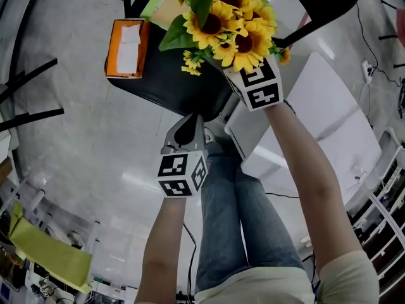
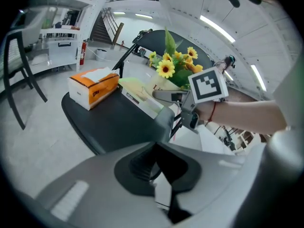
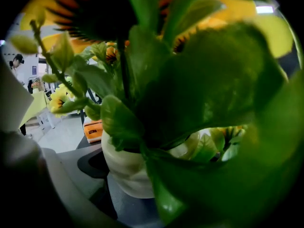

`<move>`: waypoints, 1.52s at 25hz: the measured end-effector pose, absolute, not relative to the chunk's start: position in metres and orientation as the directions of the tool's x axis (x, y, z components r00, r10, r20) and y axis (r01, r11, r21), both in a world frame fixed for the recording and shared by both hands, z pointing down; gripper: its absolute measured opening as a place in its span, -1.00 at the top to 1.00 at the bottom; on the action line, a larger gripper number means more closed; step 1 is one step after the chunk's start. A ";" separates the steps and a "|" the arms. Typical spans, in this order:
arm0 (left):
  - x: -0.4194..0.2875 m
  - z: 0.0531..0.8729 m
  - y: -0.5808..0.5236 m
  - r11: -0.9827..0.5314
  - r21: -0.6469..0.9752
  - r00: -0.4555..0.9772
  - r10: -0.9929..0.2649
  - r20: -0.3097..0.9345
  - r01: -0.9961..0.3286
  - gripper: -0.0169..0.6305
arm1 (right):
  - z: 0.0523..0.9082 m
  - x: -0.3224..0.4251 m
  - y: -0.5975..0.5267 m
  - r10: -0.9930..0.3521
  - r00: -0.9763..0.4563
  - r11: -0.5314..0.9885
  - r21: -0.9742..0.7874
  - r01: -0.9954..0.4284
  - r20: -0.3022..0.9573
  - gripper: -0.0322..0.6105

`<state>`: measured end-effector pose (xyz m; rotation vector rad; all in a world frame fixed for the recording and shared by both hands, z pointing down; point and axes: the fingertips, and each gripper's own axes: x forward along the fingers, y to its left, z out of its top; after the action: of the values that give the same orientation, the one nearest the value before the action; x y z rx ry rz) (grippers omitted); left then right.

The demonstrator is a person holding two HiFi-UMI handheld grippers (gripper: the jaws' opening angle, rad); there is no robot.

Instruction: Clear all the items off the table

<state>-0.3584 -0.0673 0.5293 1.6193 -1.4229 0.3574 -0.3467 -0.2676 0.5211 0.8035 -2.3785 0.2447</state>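
grey floor (image 1: 82, 151); red fire extinguisher (image 2: 81, 52) beside white shelving (image 2: 59, 46); staircase (image 2: 100, 30) behind

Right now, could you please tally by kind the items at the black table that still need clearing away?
orange tissue box: 1
green book: 1
vase of sunflowers: 1
Total: 3
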 end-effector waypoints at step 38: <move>-0.387 0.544 -0.058 0.142 0.435 0.248 -0.649 0.719 -0.889 0.92 | 0.559 -0.393 -0.311 -0.495 -0.627 0.782 -0.005 -0.623 0.601 -0.75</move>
<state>-0.3870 -0.0580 0.5444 1.5791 -1.4749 0.3210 -0.3925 -0.3111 0.5590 0.8292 -2.3791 0.2841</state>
